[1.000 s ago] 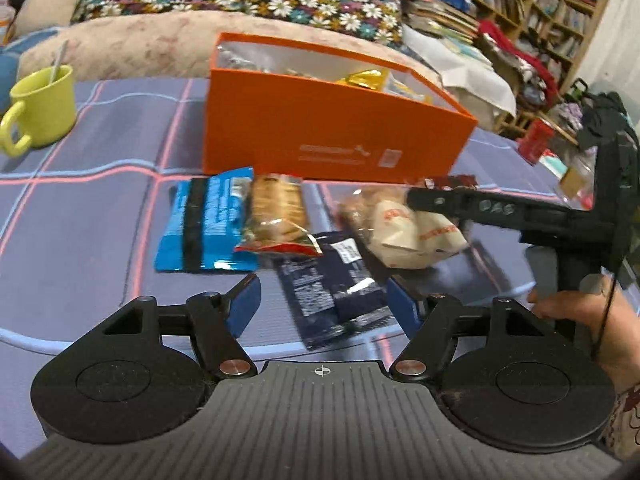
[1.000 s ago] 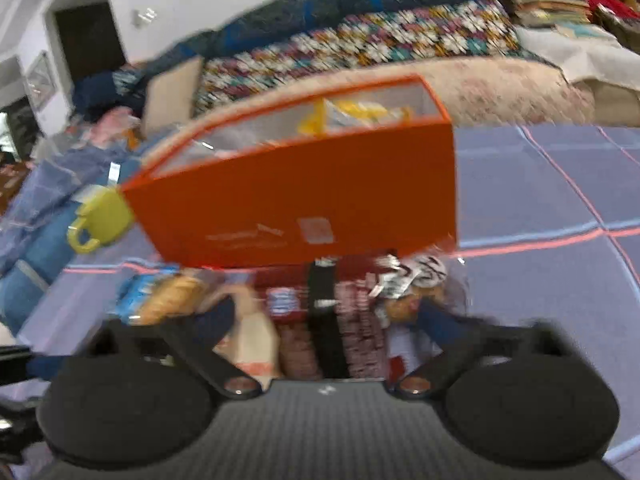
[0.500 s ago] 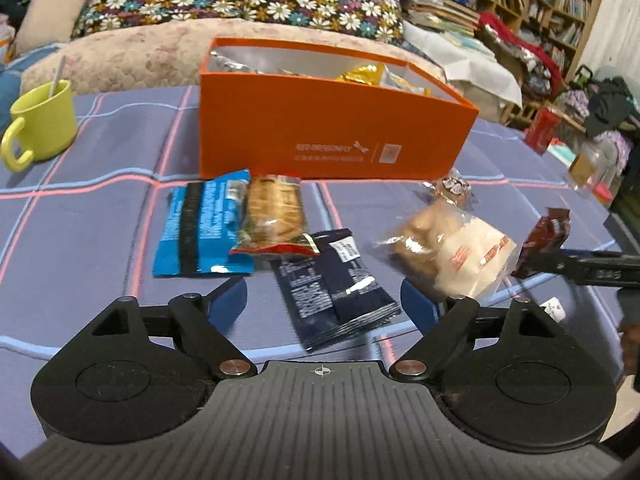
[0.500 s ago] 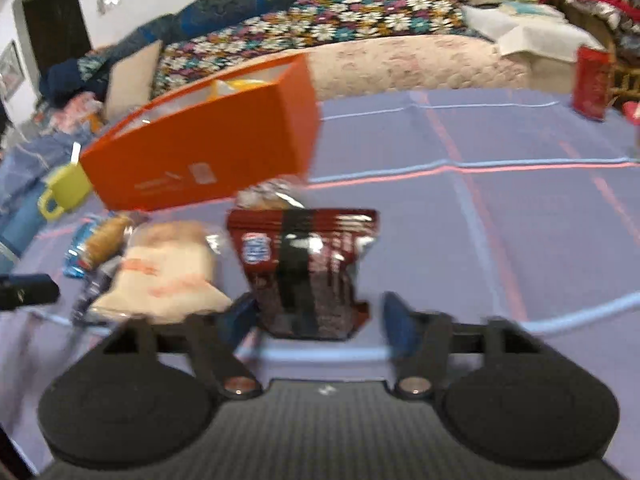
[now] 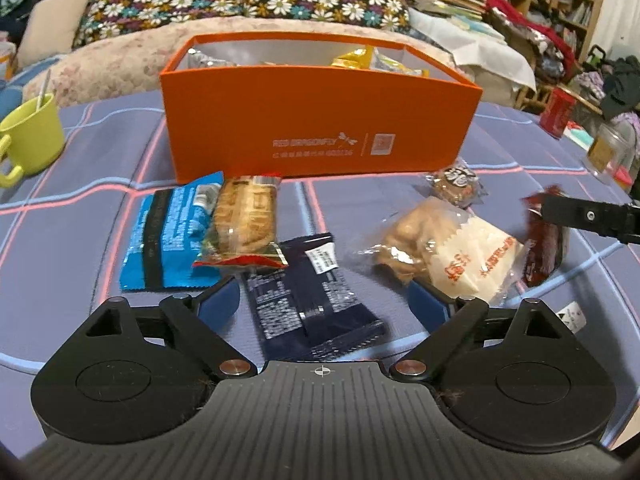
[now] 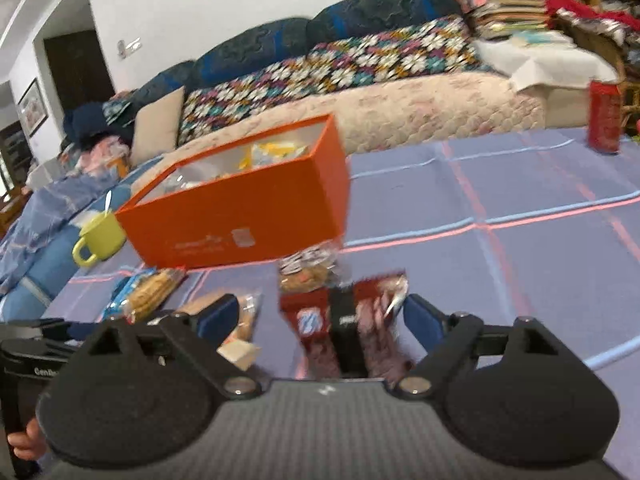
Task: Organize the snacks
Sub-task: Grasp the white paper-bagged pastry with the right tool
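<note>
An open orange box (image 5: 320,128) with snacks inside stands on the blue checked cloth; it also shows in the right wrist view (image 6: 240,216). In front of it lie a light blue packet (image 5: 168,236), a biscuit pack (image 5: 244,220), a dark navy packet (image 5: 308,304), a bread bag (image 5: 452,256) and a small round cookie pack (image 5: 456,184). My left gripper (image 5: 324,304) is open and empty, just above the navy packet. My right gripper (image 6: 320,320) is open, its jaws on either side of a dark red packet (image 6: 344,328) lying on the cloth. That packet also shows in the left wrist view (image 5: 544,248).
A yellow-green mug (image 5: 32,136) with a spoon stands at the left. A red can (image 6: 604,116) and a glass jar (image 5: 612,148) stand at the right. A sofa with a flowered blanket (image 5: 240,4) lies behind the table.
My right gripper has swung away from the box front and dropped low over the dark red packet. My left gripper has moved closer to the navy packet.
</note>
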A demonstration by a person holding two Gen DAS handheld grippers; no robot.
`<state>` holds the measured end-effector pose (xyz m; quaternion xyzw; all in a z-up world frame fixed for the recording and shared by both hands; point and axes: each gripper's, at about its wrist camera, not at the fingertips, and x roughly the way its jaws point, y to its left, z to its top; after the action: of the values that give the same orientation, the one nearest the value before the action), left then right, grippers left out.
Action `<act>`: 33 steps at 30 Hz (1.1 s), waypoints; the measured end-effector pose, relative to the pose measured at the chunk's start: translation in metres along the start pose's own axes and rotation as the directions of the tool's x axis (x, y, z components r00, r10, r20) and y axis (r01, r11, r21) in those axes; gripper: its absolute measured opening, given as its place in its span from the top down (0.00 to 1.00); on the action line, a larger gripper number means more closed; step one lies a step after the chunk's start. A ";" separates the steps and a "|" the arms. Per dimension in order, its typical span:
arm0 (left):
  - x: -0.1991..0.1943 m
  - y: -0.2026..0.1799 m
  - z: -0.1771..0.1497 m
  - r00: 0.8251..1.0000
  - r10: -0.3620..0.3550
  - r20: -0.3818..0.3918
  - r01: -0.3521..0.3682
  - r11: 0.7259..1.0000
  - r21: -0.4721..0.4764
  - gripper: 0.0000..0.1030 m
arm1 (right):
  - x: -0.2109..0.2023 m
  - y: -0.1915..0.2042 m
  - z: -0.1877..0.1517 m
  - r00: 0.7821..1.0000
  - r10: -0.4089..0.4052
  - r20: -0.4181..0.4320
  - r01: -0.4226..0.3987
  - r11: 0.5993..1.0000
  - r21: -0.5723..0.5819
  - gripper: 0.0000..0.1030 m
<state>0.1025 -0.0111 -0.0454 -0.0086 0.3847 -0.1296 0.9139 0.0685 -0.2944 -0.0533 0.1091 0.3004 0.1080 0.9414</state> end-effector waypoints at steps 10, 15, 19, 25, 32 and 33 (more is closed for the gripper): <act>-0.007 0.029 0.005 1.000 0.013 -0.001 -0.013 0.992 -0.122 0.33 | 0.038 0.052 -0.002 0.990 0.114 -0.080 -0.121 0.989 -0.089 0.16; -0.013 0.053 0.007 1.000 0.011 0.009 -0.009 0.978 -0.207 0.32 | 0.063 0.075 -0.013 0.983 0.100 -0.157 -0.126 0.978 -0.166 0.15; -0.009 0.055 0.006 1.000 -0.001 -0.016 -0.003 0.978 -0.209 0.32 | 0.065 0.083 -0.024 0.984 0.064 -0.165 -0.104 0.963 -0.249 0.27; -0.003 0.033 0.002 1.000 0.001 -0.028 -0.005 0.992 -0.126 0.28 | 0.026 0.065 -0.039 0.984 0.063 -0.165 -0.106 0.958 -0.267 0.28; 0.024 0.001 0.001 0.994 0.098 -0.043 -0.099 0.995 -0.025 0.30 | -0.004 0.037 -0.055 0.989 0.030 -0.148 -0.066 0.967 -0.244 0.09; 0.028 0.000 0.000 0.992 0.116 -0.049 -0.117 0.993 -0.019 0.32 | -0.004 0.034 -0.054 0.989 0.030 -0.143 -0.062 0.972 -0.228 0.09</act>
<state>0.1217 -0.0181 -0.0651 0.0070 0.4076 -0.0721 0.9103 0.0289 -0.2553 -0.0844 -0.0024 0.3477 0.1716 0.9218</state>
